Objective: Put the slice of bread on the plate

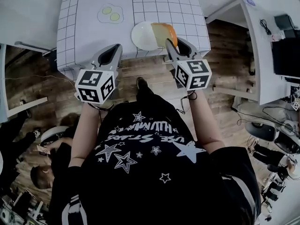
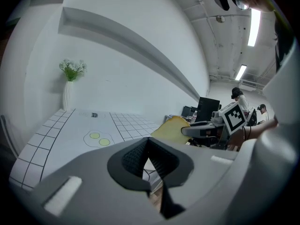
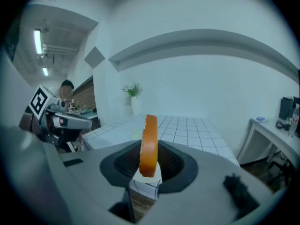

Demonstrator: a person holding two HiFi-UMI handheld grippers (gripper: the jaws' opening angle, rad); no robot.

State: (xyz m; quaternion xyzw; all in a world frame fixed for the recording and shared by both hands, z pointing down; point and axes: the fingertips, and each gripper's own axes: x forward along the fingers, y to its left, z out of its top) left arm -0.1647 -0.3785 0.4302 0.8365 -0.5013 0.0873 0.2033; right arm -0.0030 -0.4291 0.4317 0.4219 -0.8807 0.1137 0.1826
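Observation:
A slice of bread (image 1: 165, 33) with an orange-brown crust stands on edge between the jaws of my right gripper (image 1: 174, 45), which is shut on it. It hangs over the right part of a white plate (image 1: 139, 35) at the near edge of the white gridded table (image 1: 89, 27). In the right gripper view the bread (image 3: 149, 144) rises upright from the right gripper (image 3: 149, 167). My left gripper (image 1: 116, 48) is level with it, left of the plate, jaws together and empty. The left gripper view shows the left gripper (image 2: 150, 149) shut, with the bread (image 2: 171, 128) off to its right.
A flat fried-egg shape (image 1: 110, 14) lies on the table beyond the left gripper. A white vase of flowers (image 2: 70, 86) stands at the table's far end. A desk (image 1: 262, 46) with dark equipment is to the right. People sit at the lower left (image 1: 42, 172).

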